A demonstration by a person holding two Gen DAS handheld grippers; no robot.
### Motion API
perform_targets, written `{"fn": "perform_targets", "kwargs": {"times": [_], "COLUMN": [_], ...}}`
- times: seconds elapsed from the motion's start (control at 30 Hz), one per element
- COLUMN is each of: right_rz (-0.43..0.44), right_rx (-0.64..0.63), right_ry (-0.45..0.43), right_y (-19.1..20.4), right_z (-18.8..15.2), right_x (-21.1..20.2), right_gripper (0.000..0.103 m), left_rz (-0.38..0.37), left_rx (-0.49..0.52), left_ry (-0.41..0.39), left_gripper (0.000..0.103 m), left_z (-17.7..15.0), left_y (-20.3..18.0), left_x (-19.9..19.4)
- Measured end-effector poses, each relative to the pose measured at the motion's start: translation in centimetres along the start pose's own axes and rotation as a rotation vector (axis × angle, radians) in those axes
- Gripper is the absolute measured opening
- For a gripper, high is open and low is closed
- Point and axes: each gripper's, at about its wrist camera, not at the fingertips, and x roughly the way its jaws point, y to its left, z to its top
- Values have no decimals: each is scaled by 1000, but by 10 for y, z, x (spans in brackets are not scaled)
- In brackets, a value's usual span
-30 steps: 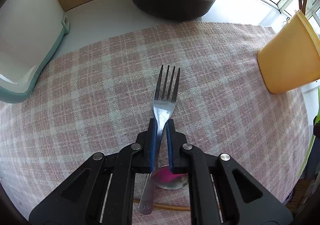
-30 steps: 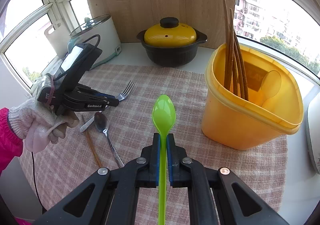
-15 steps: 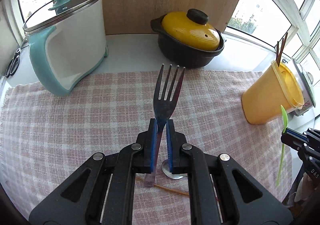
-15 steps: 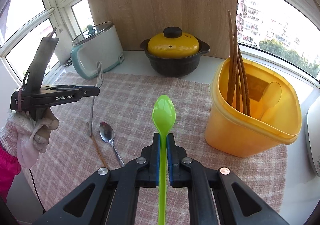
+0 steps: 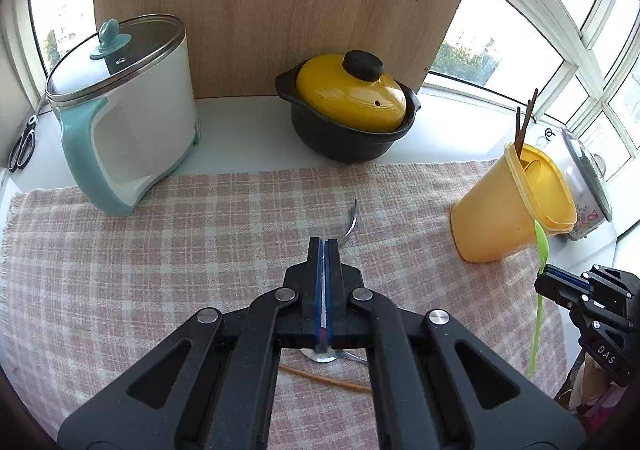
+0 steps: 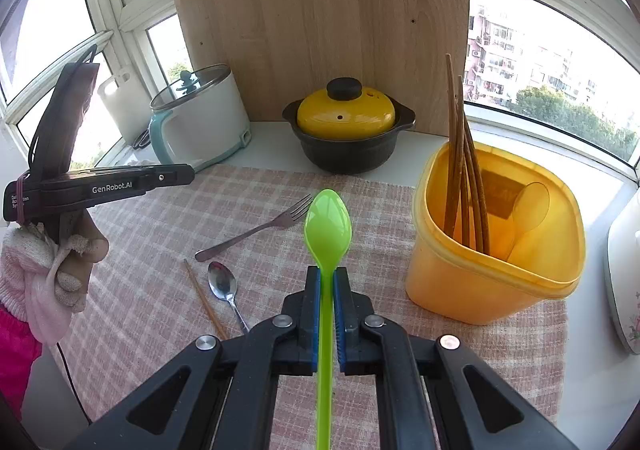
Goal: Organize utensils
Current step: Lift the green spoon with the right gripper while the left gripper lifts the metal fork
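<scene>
Fork (image 6: 256, 231) loose mid-cloth (image 6: 384, 190); L gripper (image 5: 324, 244) pressed together, empty, R gripper (image 6: 327, 274) pinching green spoon (image 6: 327, 226).

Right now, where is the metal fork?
In the right wrist view, the fork lies on the checked cloth, left of the green spoon, beyond the metal spoon.

— What do your tools look like?
— Both are black plastic with silver screws at the pivots and blue pads inside the fingers (image 6: 318, 286). My left tool (image 6: 188, 174) reads "GenRobot.AI" in white, with a black cable looped behind.
— And you?
— A pale knit glove (image 6: 44, 282) and a bright pink sleeve (image 6: 16, 350).
</scene>
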Motion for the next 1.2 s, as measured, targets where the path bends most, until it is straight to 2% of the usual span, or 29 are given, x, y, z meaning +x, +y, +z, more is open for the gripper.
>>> {"fn": "perform_targets", "kwargs": {"times": [0.07,0.13,0.2,0.23,0.3,0.47,0.7,0.93,1.13,1.17,1.2], "right_rz": [2,4,3,2,-2,-13,-26,-38,-41,-41,-41], "right_rx": [3,11,21,26,34,46,75,88,101,102,102], "right_ry": [4,10,12,13,14,20,21,24,31,31,32], "right_y": [-2,-4,-8,-10,-14,-21,-30,-37,-41,-41,-41], "right_z": [-3,-5,-7,-8,-11,-17,-21,-25,-25,-24,-23], "right_x": [-1,-2,-3,-4,-5,-9,-13,-15,-12,-11,-11], "right_gripper": [4,4,4,4,4,4,4,4,4,4,4], "left_rz": [-13,-14,-5,1,-9,53,92,132,135,133,133], "left_rx": [26,52,82,96,132,261,348,412,396,399,404], "left_ry": [50,94,124,133,171,224,292,339,343,344,345], "left_gripper": [0,7,31,33,33,33,33,33,33,32,25], "left_z": [-2,-2,0,1,4,8,14,8,8,8,8], "left_y": [-2,-6,-10,-12,-17,-36,-51,-55,-52,-49,-49], "left_x": [14,26,40,46,58,83,114,129,132,132,132]}}
